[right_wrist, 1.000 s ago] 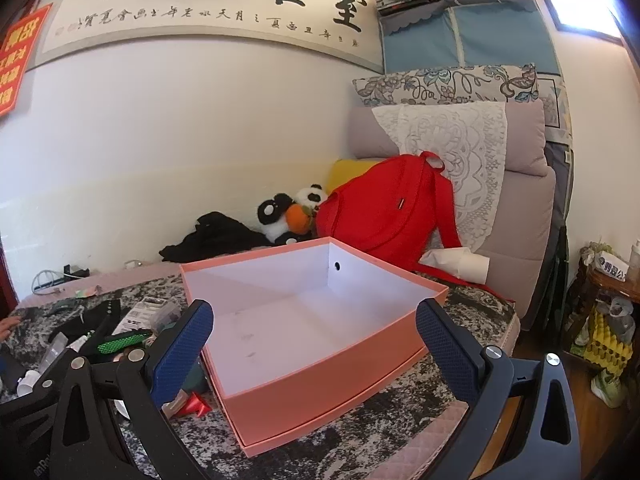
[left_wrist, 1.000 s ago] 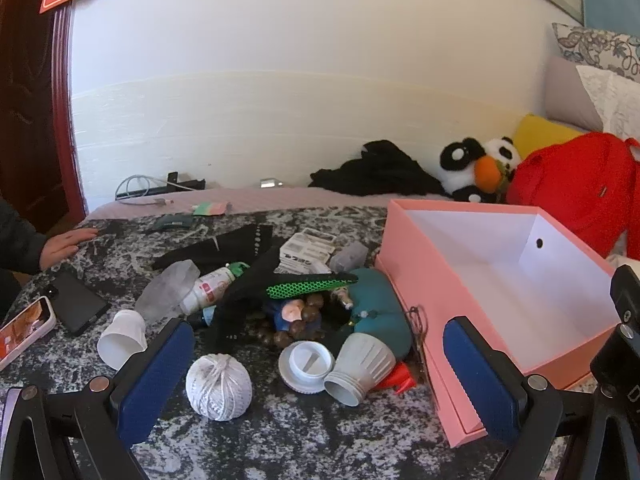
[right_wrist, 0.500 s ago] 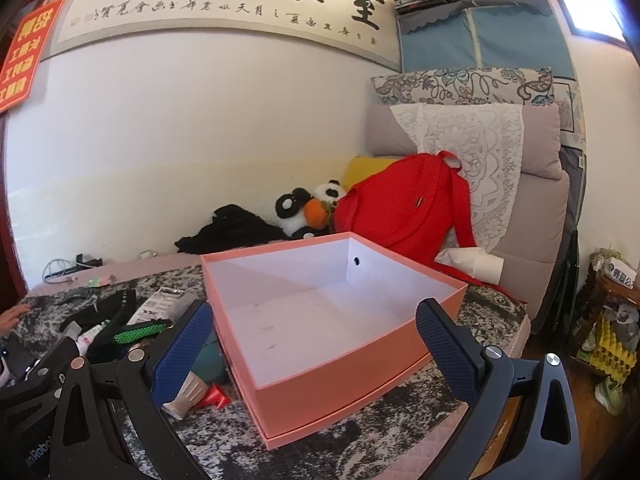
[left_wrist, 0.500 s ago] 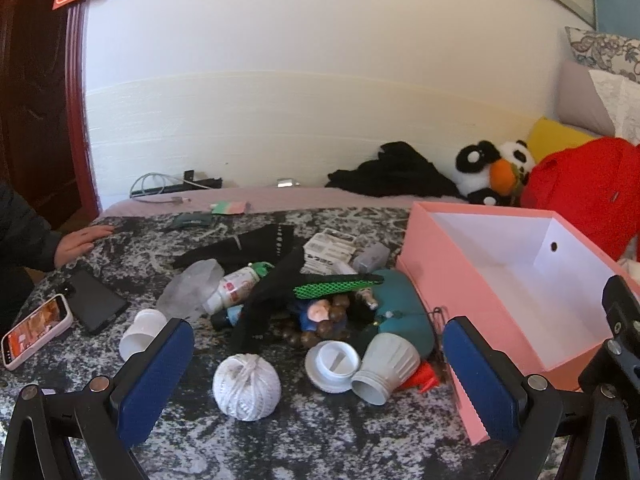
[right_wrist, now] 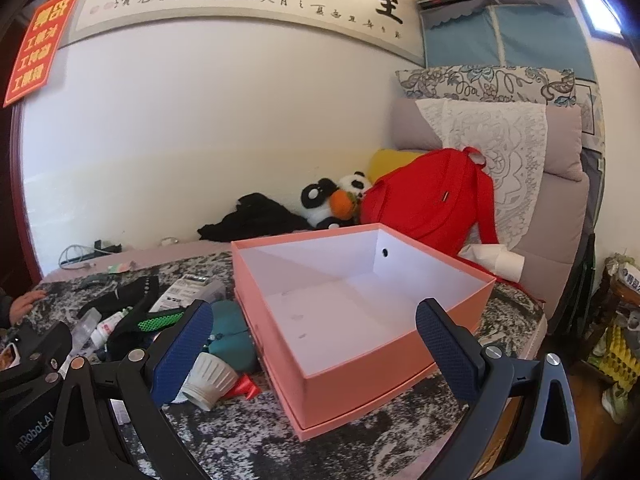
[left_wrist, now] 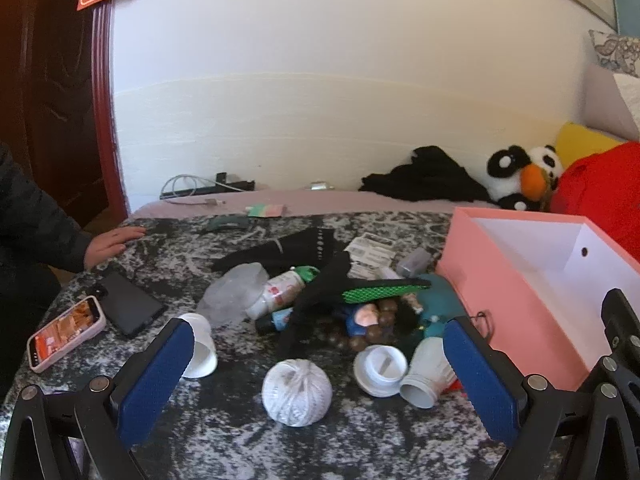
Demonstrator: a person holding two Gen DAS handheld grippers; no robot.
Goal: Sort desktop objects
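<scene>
One pink box (left_wrist: 516, 292) stands empty at the right of the left wrist view, beside a clutter heap: white twine ball (left_wrist: 297, 393), ribbed cup (left_wrist: 425, 372), beads, spray bottle (left_wrist: 280, 289). Left tool (left_wrist: 316, 364) gapes, holding nothing. Two phones (left_wrist: 66, 333) lie left on the marbled counter (left_wrist: 360, 440).

Right wrist view: right tool (right_wrist: 314, 348) spread wide, empty, before the box; red backpack (right_wrist: 432, 196) and plush panda (right_wrist: 334, 200) behind.

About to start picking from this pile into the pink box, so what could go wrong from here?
1. The ball of string is round and sits between the open left gripper fingers; a closing grip may squirt it away.
2. The pile is tangled: lifting the black strap could drag the wooden beads and bottle along.
3. A person's hand and two phones lie at the left edge; wide swings could hit them.
</scene>
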